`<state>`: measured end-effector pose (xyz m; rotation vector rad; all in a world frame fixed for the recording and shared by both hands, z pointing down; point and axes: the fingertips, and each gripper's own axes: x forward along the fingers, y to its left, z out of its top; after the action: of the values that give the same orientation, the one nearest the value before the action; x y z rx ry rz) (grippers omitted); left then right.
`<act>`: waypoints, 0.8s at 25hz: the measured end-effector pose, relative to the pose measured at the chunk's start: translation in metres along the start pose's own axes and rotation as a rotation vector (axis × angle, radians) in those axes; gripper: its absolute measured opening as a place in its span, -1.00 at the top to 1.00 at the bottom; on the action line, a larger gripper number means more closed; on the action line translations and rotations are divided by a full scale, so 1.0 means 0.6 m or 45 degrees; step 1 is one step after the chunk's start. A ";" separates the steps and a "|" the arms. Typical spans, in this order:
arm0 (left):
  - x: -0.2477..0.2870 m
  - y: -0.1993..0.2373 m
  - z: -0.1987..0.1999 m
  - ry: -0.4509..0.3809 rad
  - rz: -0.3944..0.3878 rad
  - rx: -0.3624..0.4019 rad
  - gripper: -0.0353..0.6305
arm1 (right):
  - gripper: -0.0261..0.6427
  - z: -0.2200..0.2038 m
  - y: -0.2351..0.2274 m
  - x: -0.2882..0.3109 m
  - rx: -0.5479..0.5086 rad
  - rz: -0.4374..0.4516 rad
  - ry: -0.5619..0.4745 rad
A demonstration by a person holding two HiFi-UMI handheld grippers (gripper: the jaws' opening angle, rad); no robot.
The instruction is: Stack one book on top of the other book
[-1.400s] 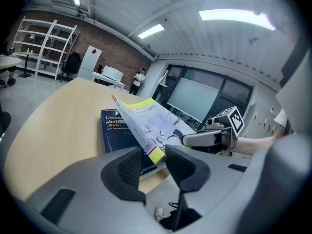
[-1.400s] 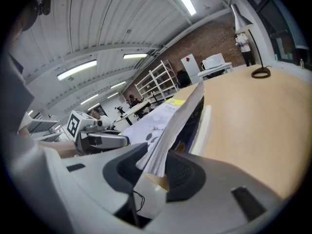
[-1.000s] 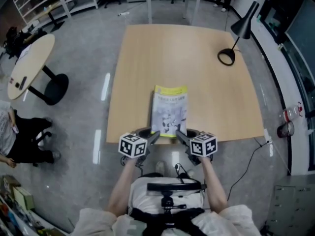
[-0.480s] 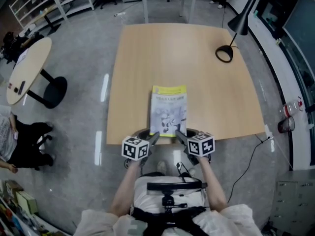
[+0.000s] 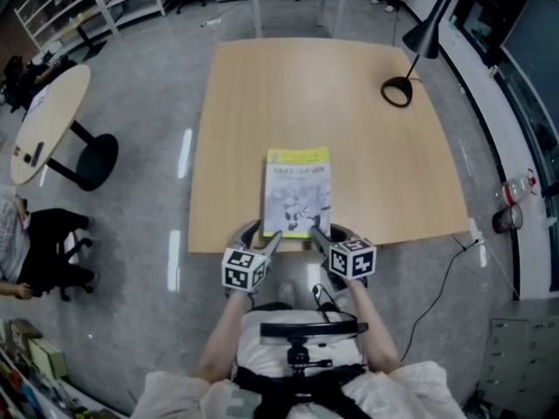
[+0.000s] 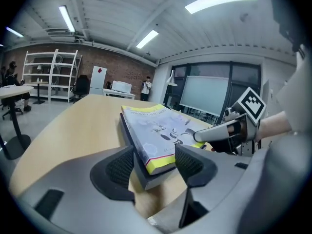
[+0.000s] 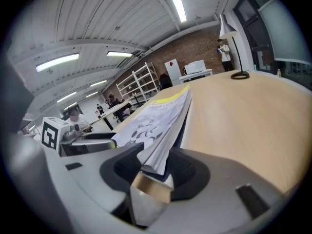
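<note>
Forearms tucked close, left gripper (image 5: 272, 241) and right gripper (image 5: 316, 234) angled down at the near edge of the light wooden table (image 5: 262, 103). Left jaws just opened wide, astride the near-left corner of the grey-white paperback book with yellow band (image 5: 299, 190), not touching it. Right jaws just easing apart, near-right corner loose between them. Paperback lying atop dark-covered book (image 6: 126, 126). Cover print illegible.

We look along the left hand-held gripper (image 6: 153, 165), whose jaws have just been opening and now stand apart around the near corner of two stacked books: a yellow-edged book (image 6: 156, 126) lying on a dark book (image 6: 151, 180) (both flat on the table (image 6: 73, 126)). The right hand-held gripper (image 6: 204, 138) reaches over the upper cover.
</note>
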<state>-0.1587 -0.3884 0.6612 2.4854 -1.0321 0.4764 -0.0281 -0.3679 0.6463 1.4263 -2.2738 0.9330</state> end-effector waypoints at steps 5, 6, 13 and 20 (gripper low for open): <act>-0.001 0.003 -0.001 -0.004 -0.006 -0.050 0.14 | 0.37 0.001 -0.010 -0.003 0.116 -0.018 -0.028; -0.001 0.004 -0.001 -0.009 -0.005 -0.065 0.14 | 0.31 0.000 -0.015 -0.003 0.122 -0.032 -0.024; -0.009 0.013 0.018 -0.063 -0.003 -0.159 0.14 | -0.02 0.023 -0.053 -0.048 0.199 -0.097 -0.119; -0.071 0.023 0.205 -0.440 -0.091 -0.179 0.16 | 0.48 0.206 0.029 -0.113 0.168 0.158 -0.503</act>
<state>-0.1784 -0.4321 0.5395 2.5181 -1.0551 -0.0513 -0.0014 -0.3981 0.5102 1.6659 -2.6532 0.9179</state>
